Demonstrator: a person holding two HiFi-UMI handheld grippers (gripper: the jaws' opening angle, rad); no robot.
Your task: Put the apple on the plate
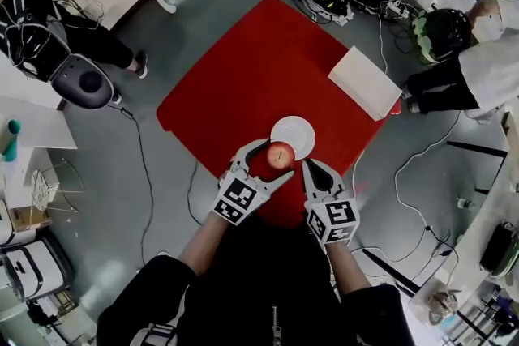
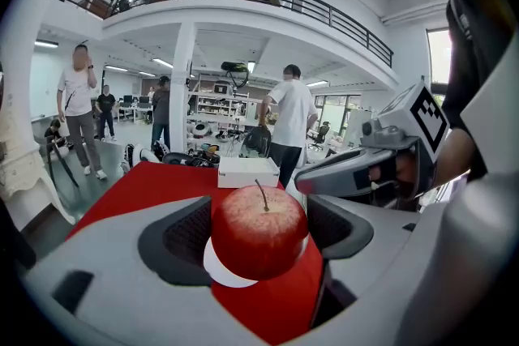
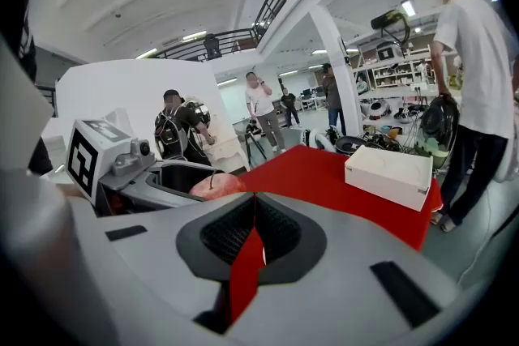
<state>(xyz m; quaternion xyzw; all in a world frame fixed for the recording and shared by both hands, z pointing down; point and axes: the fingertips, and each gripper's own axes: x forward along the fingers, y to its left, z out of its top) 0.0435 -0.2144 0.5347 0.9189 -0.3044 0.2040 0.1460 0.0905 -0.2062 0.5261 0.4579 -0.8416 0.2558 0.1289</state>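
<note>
Apple (image 1: 280, 155): red, speckled, stem up, clamped between the two jaws of my left gripper (image 1: 278, 160), one dark pad against each flank. It sits at the near edge of the white plate (image 1: 301, 129), overlapping the rim in the head view. In the left gripper view the plate shows under and behind the fruit, and I cannot tell whether they touch. Plate: round, white, lying on the red tablecloth (image 1: 243, 77) toward its near corner. Right gripper (image 1: 309, 168): just beside the apple on its right, jaws brought together with nothing between them, only a thin slit of red cloth showing through. White box (image 1: 365, 83): flat, rectangular, at the cloth's right edge, well apart from the plate. Floor (image 1: 162, 190): grey, with cables trailing across it.
</note>
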